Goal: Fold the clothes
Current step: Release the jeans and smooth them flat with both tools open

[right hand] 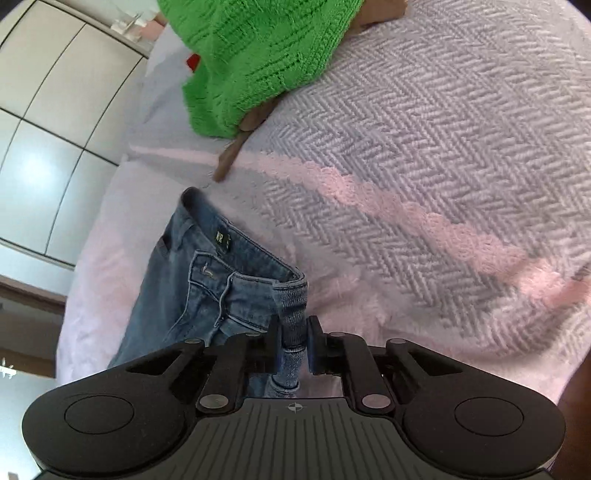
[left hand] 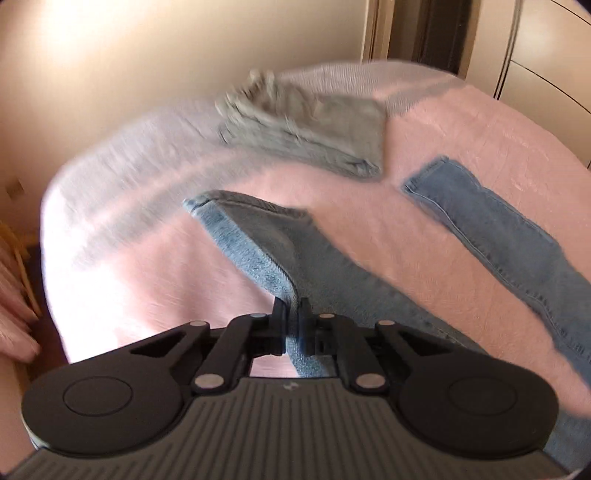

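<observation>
Bed (left hand: 461, 122): pink cover, folded grey garment (left hand: 306, 129) on it
Left gripper (left hand: 292, 314): jaws clenched on jeans (left hand: 258, 254) leg
Right gripper (right hand: 293, 328): jaws clenched on waistband (right hand: 255, 254)

Pink bedspread (left hand: 461, 122) covers the bed; a grey-white herringbone blanket (right hand: 424, 155) lies over part of it. Cream wardrobe doors (right hand: 48, 122) stand beside the bed. A dark doorway (left hand: 439, 33) and plain cream wall (left hand: 147, 55) lie beyond it.

Blue jeans (left hand: 498, 236) spread across bed
</observation>
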A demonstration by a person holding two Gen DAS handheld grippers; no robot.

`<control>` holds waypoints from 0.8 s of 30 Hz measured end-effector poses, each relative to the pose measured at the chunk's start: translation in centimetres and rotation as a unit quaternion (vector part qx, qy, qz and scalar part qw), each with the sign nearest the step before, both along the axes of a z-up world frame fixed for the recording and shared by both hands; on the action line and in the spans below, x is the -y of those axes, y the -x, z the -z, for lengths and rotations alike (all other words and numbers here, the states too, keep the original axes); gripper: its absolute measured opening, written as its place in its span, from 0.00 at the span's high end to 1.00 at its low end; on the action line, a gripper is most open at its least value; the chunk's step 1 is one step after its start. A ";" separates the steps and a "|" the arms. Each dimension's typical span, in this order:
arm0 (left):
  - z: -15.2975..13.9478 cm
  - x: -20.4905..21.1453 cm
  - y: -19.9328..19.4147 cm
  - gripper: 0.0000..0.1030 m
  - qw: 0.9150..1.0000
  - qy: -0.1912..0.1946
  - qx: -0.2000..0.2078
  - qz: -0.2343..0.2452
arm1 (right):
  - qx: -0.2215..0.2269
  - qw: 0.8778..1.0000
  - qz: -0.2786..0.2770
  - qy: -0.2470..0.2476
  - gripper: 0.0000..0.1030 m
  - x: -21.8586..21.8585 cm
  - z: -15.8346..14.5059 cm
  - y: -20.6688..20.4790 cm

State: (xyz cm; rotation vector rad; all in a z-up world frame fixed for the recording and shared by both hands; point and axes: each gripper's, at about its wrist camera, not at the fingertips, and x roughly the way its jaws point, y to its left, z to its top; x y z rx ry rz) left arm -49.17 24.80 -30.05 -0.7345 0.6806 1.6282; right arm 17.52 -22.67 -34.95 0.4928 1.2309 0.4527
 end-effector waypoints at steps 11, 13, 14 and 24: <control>3.7 0.5 -3.2 0.76 0.987 0.077 -0.137 0.012 | 0.110 0.975 -0.118 0.155 0.45 -2.7 -3.3 -0.3; 2.0 0.6 -3.7 0.76 0.989 0.049 -0.142 0.004 | 0.123 0.974 -0.153 0.115 0.45 -4.0 -3.9 -1.5; 1.4 0.4 -4.0 0.76 0.990 0.040 -0.138 0.000 | 0.128 0.972 -0.171 0.095 0.45 -4.7 -4.1 -2.1; 0.9 -2.6 -16.4 0.69 0.993 0.042 -0.003 0.112 | 0.149 0.934 -0.325 0.009 0.47 -17.9 0.6 -10.7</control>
